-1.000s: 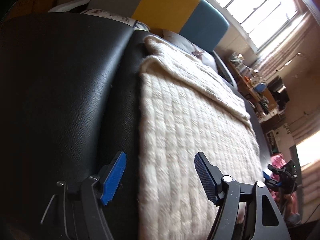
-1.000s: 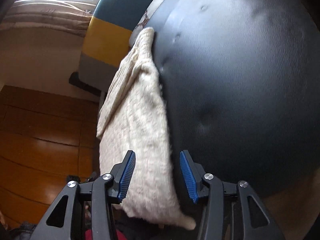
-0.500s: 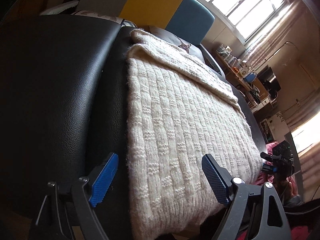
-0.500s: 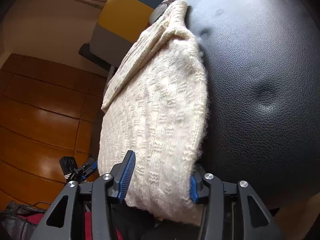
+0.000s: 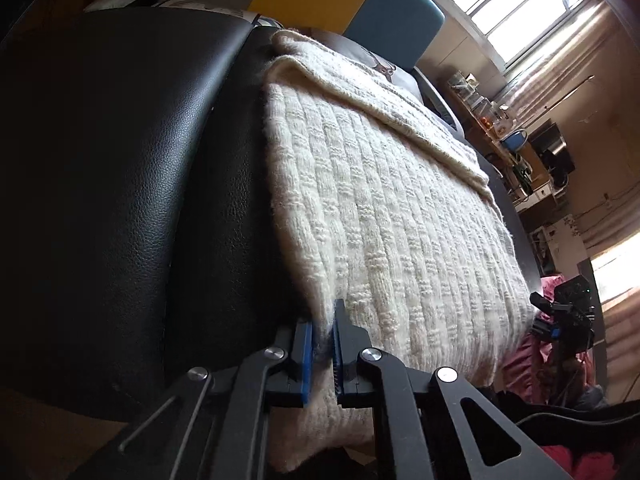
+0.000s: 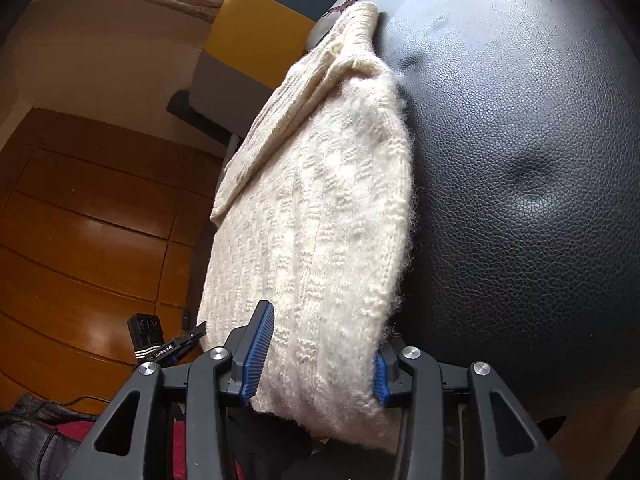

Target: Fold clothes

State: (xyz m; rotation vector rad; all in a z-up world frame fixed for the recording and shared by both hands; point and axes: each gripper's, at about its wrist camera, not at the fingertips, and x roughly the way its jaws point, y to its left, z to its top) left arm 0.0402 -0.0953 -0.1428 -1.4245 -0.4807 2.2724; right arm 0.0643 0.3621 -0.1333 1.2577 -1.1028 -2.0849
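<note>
Pinching near hem corner of cream knit sweater, left gripper clenched tight on thin edge, likely to anchor that side for fold. Right gripper straddles thicker opposite corner, jaws closing, pads at both flanks of knit. Sweater lies flat along black leather sofa seat, sleeve already folded across top. Both near corners taken, so judged next move: lift hem toward collar.
</note>
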